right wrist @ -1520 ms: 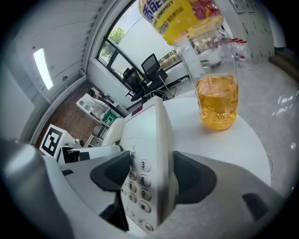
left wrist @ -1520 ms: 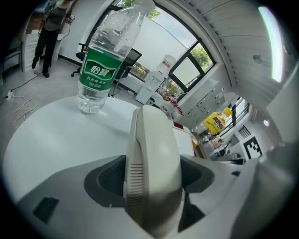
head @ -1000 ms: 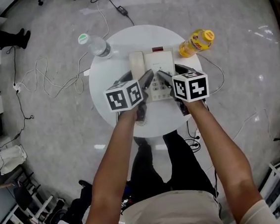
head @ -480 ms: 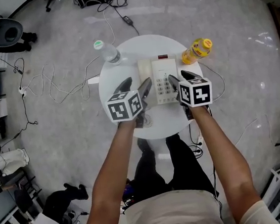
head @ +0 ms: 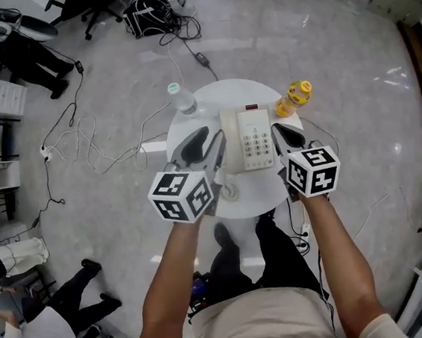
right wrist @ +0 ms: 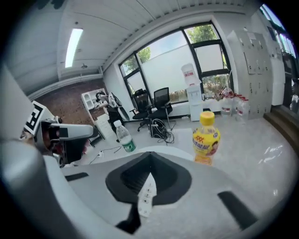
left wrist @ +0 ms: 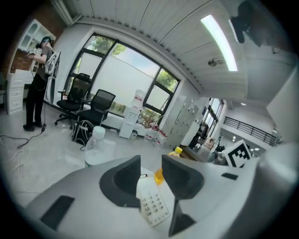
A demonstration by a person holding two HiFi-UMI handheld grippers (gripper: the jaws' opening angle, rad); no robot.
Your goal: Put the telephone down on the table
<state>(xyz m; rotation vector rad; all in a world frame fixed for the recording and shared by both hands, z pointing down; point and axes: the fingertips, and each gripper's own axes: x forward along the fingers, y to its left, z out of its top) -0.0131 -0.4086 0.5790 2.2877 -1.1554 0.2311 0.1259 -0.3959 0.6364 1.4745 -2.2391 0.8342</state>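
Observation:
The white telephone lies flat on the round white table, keypad up. Both grippers hang well above it and hold nothing. My left gripper is over the telephone's left side. Its jaws are closing with only air between them, and the telephone shows far below through the gap of the left gripper. My right gripper hovers over the telephone's right edge. In the right gripper view, the right gripper is shut and empty, and a strip of the telephone's keypad shows beneath it.
A clear water bottle stands at the table's back left, a yellow drink bottle at its back right. Cables trail over the grey floor around the table. Office chairs and a person stand far off by the windows.
Both grippers have risen away from the telephone, which stays on the table. The right jaws went from wide open to shut and the left jaws narrowed.

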